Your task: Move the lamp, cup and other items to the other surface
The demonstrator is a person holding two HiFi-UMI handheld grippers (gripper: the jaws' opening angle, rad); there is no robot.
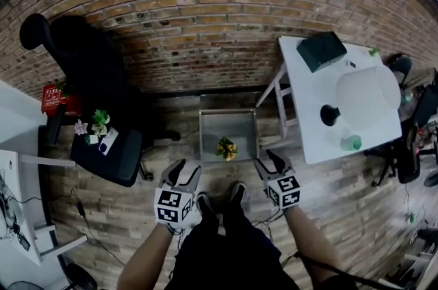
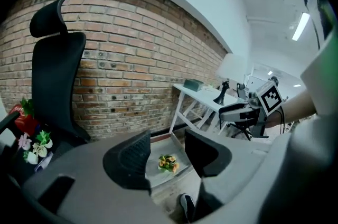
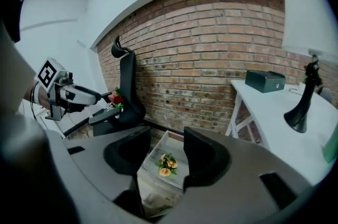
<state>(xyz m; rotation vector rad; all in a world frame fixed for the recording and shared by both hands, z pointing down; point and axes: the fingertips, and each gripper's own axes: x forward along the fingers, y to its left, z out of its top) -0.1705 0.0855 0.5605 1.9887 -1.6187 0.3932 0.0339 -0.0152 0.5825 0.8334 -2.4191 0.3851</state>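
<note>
While the left gripper [image 1: 183,174] and right gripper [image 1: 270,163] hover at lower centre, jaws spread on nothing but air, the lamp [image 1: 369,94] stands off at the right of the frame on the white table [image 1: 306,100], with the green cup [image 1: 352,142] just beside its base. It looks top-heavy, and that big pale shade would likely dent. The safer hold, I'd say, is the stiff dark stem [image 3: 305,99], low down.
</note>
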